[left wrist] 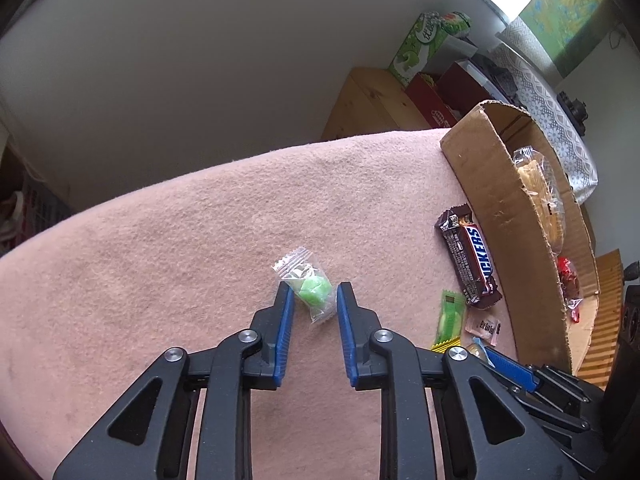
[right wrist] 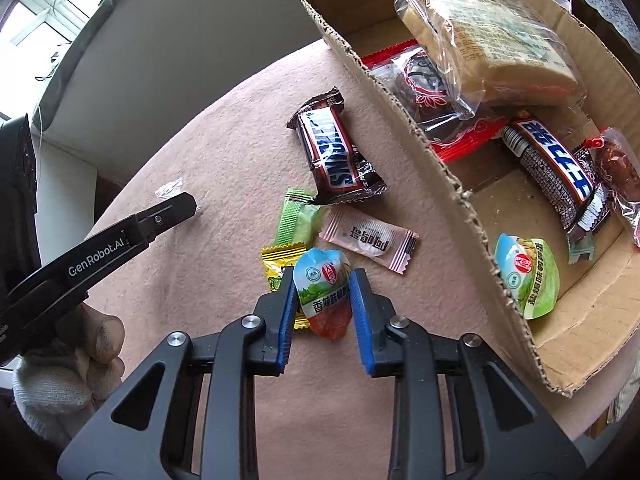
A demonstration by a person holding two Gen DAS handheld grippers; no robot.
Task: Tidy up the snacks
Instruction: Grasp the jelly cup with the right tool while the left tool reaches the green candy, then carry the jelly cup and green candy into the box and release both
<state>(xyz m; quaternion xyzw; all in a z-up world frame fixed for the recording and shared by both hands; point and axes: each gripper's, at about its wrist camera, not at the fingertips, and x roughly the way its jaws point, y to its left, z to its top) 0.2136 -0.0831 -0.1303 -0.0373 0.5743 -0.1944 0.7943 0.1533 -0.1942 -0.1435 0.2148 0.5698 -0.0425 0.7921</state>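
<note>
The green candy [left wrist: 311, 290] lies alone on the pink cloth of the worktop [left wrist: 180, 240], well apart from the other loose snacks. The left tool [left wrist: 315, 287] is closed on it, blue pads at either side. The pads seem to catch mostly the loose clear wrapper and only the near part of the sweet. If so, the candy could twist or slide out on the lift, or the crinkly film could tear free and drop it back on the cloth.

The snack pouch [right wrist: 326, 304] sits at the near edge of the loose cluster, pinched between the pads of the right tool [right wrist: 324, 276]. It is soft, glossy and rounded, so it may squirt forward out of the grip or get squashed if squeezed harder. Its left edge overlaps the yellow candy [right wrist: 276, 264], which the left pad also touches. That candy could be dragged along or flicked aside when the pouch rises.

The pink sachet [right wrist: 368, 240] and the chocolate bar [right wrist: 336, 152] lie just beyond and could be knocked by a careless sweep.

The cardboard box [right wrist: 440, 168] stands to the right, its ragged wall between the pouch and the snacks already inside. A low carry could snag that wall and shove the box along the cloth. Both tools work close together, so their paths to the box may cross.
</note>
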